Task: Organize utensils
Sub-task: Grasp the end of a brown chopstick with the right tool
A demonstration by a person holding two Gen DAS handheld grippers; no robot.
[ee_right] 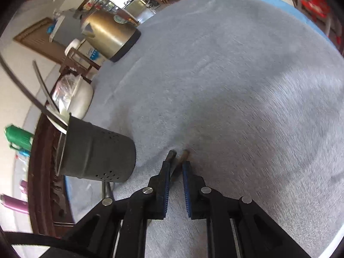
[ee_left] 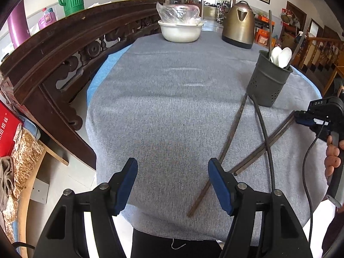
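Nearest, in left wrist view: left gripper jaws well apart, nothing btwn pads, hovering over grey cloth just inside table's near edge. Lone brown chopstick lying right beside its right finger, near tip close to cloth hem, far tip reaching toward holder foot. Crossed over it: paired dark chopsticks running up-right to right gripper, plus a black cable draped across both. In right wrist view: right gripper jaws nearly together, clamped on ends of that pair, two tips poking past pads, still low on cloth. Step in hand, by judgement: pickup of pair w/ right, drop into grey perforated utensil holder to follow; holder already w/ white spoons and long sticks inside. Next move likely calls for: lift pair clear of crossed stick and cable w/o dragging either, tip upright, steer over rim into free gap beside spoons. Risk: two sticks scissoring in a narrow pinch; holder light, tall, prone to tipping if bumped. Lone stick then a fair job for left, pads to straddle it. Room: wide bare cloth mid-table, good for swinging; holder near right table edge, little margin there; carved dark wood rail hard along left edge; white basin and brass kettle at far end, well apart from the work.
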